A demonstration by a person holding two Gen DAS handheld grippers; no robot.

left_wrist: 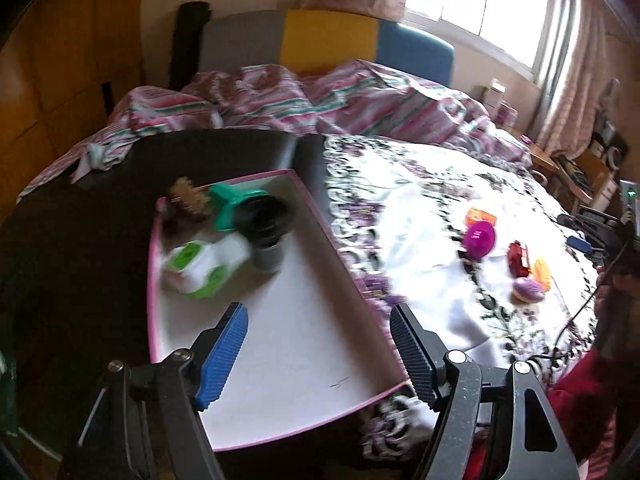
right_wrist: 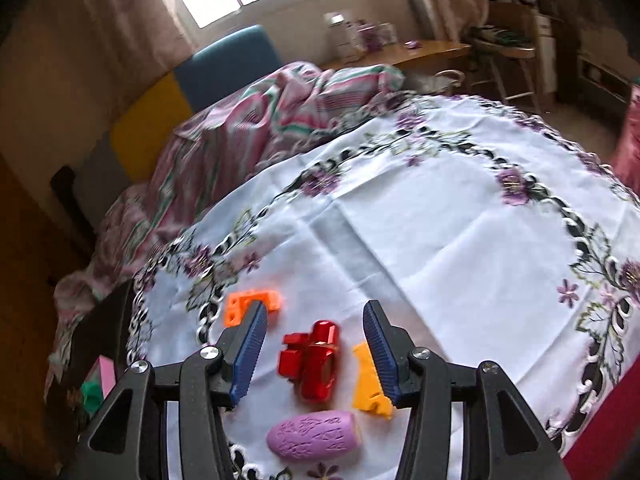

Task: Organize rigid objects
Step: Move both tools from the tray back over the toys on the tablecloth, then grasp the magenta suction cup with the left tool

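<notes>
2 grippers are wide apart and hold nothing. The right gripper (right_wrist: 316, 354) hangs over the red toy (right_wrist: 314, 362) low in the frame; it should drop straight and squeeze the middle. The left gripper (left_wrist: 320, 354) waits over the pink tray (left_wrist: 344, 280).

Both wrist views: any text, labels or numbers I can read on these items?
None legible.
White and green container in the pink-rimmed tray: green label patches, too blurred to read.
Purple embossed piece: raised floral pattern, no letters.
Red toy: no visible markings.
</notes>
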